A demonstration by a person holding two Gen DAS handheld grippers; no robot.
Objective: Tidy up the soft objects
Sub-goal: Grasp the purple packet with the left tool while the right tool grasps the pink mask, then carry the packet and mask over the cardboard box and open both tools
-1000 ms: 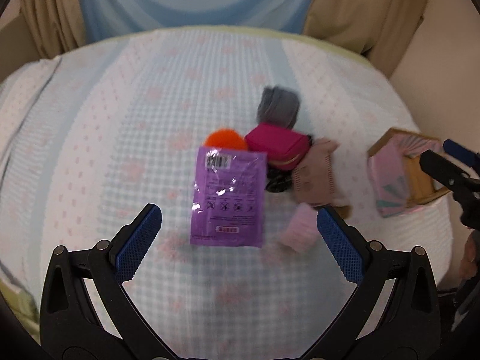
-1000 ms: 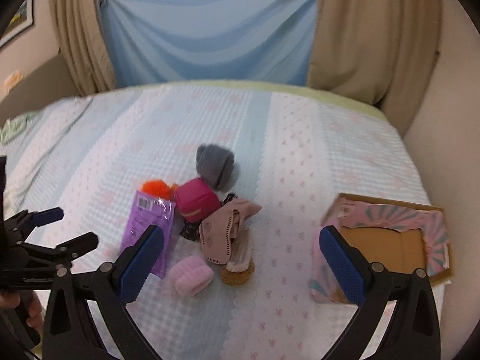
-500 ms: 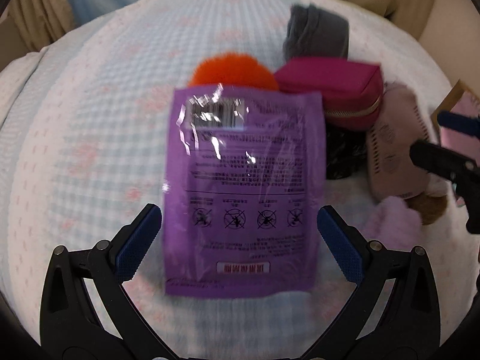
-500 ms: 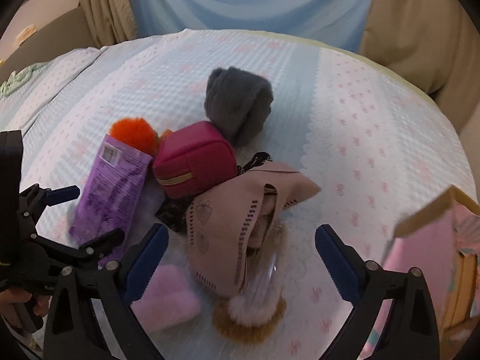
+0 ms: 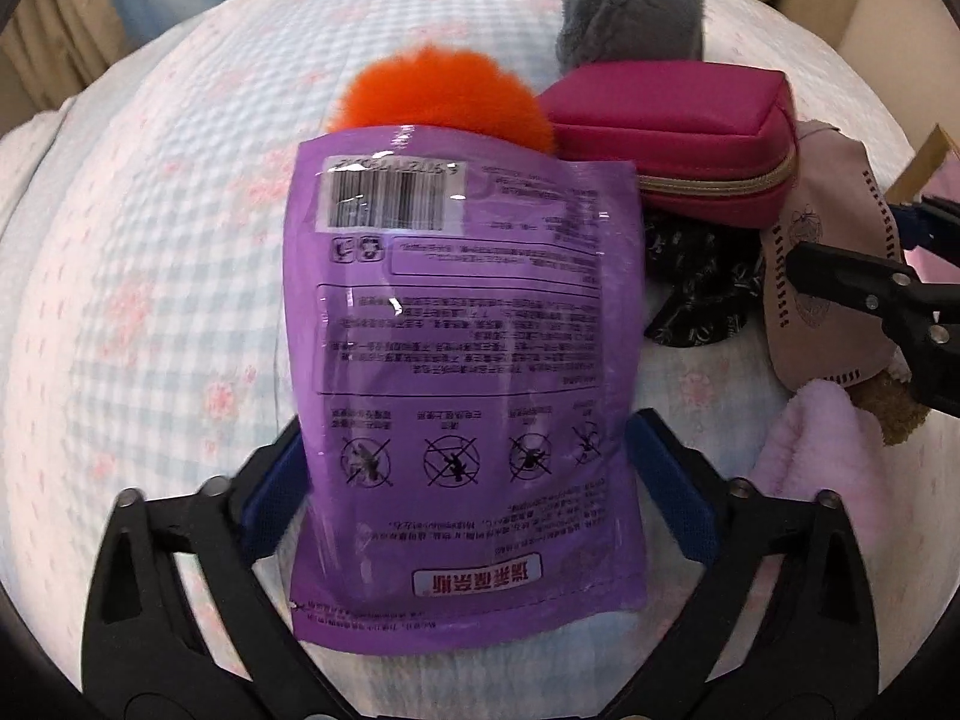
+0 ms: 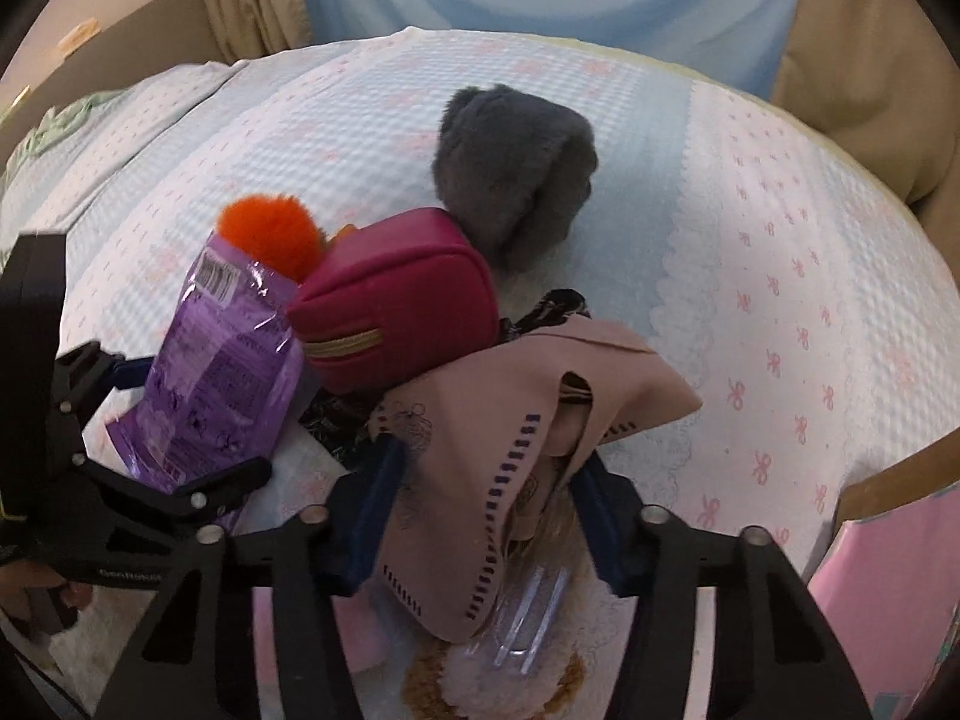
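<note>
Purple packet point(image 5: 465, 384): glossy plastic pouch with a barcode at its top and printed text, filling the centre of the left wrist frame; it lies on the bed between the blue pads of the left hand-held gripper point(image 5: 468, 480).
Left hand-held gripper: jaws narrowed onto the lower sides of the purple packet, both pads at its edges; seen also at the left edge of the right wrist frame.
Right hand-held gripper point(image 6: 489, 516): jaws drawn in around the pink pouch point(image 6: 510, 420), a pad against each side of it, in the lower centre of the right wrist frame.
Pink pouch: dusty-pink soft case with dark dashed stitching, its flap peaked to the right; it rests on a fluffy brown-and-cream item point(image 6: 480, 684) at the bottom of the frame.
Magenta zip pouch point(image 5: 672, 132): upper right of the left wrist frame, touching the purple packet's top right corner, gold zip facing the camera.
Orange pom-pom point(image 5: 441, 96): just behind the purple packet's top edge, partly hidden by it.
Grey plush item point(image 6: 516, 174): behind the magenta zip pouch, upper centre of the right wrist frame.
Black patterned fabric point(image 5: 702, 282): tucked between the magenta zip pouch and the pink pouch.
Pale pink fluffy item point(image 5: 816, 456): lower right of the left wrist frame, beside the gripper's right arm.
Bed point(image 6: 750, 228): white and pale-blue waffle cover with small pink bows, carrying everything.
Box point(image 6: 888, 552): pink with a cardboard rim, at the right edge of the right wrist frame.
</note>
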